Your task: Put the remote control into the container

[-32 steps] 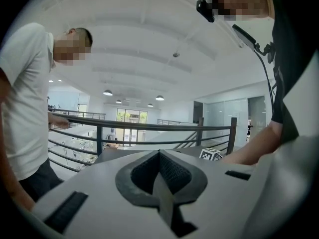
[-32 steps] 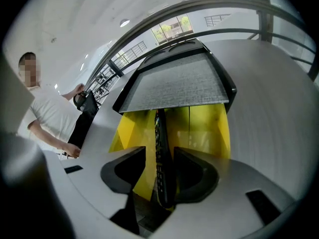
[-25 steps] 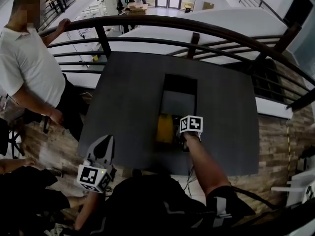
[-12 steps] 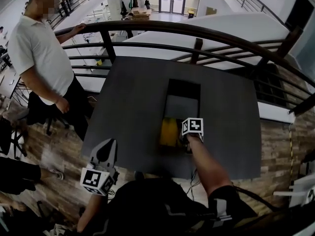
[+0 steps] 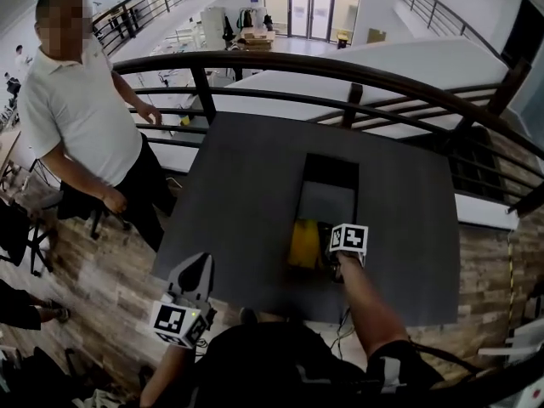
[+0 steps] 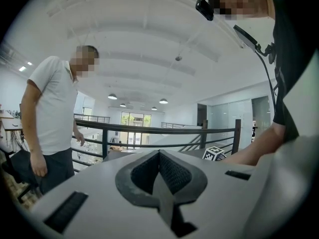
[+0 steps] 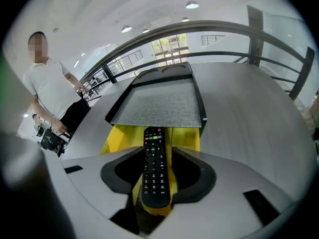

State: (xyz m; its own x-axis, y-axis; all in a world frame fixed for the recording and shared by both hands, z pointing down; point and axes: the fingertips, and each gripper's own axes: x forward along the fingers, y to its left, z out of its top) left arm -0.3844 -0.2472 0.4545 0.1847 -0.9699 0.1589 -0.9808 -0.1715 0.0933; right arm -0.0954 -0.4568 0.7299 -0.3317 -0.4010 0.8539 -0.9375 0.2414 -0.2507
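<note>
The table [image 5: 238, 194] carries all the work items. A railing [image 5: 340, 68] runs along its far edge. A bystander [image 5: 81, 126] stands off the table at 9 o'clock, clear of the work area.

A grey tray [image 5: 329, 204] lies lengthwise near the table centre. A yellow box [image 5: 303, 243] sits at the tray's 6 o'clock end, either touching it or partly under it; which cannot be told. Judged from the task, the yellow box is the likelier container.

The right gripper [image 7: 155, 152] is clamped on the remote [image 7: 155, 168]. The jaws press its long sides near the rear end, buttons up, nose toward 12 o'clock. This grip holds the remote level and in line with the box, so it can be lowered in without turning. The remote is over the yellow box and not yet released; contact with the box cannot be confirmed.

The left gripper [image 6: 159, 156] is closed with nothing between its jaws. It is held off the table edge at 7 o'clock — probably parked there to leave the right arm unobstructed.
</note>
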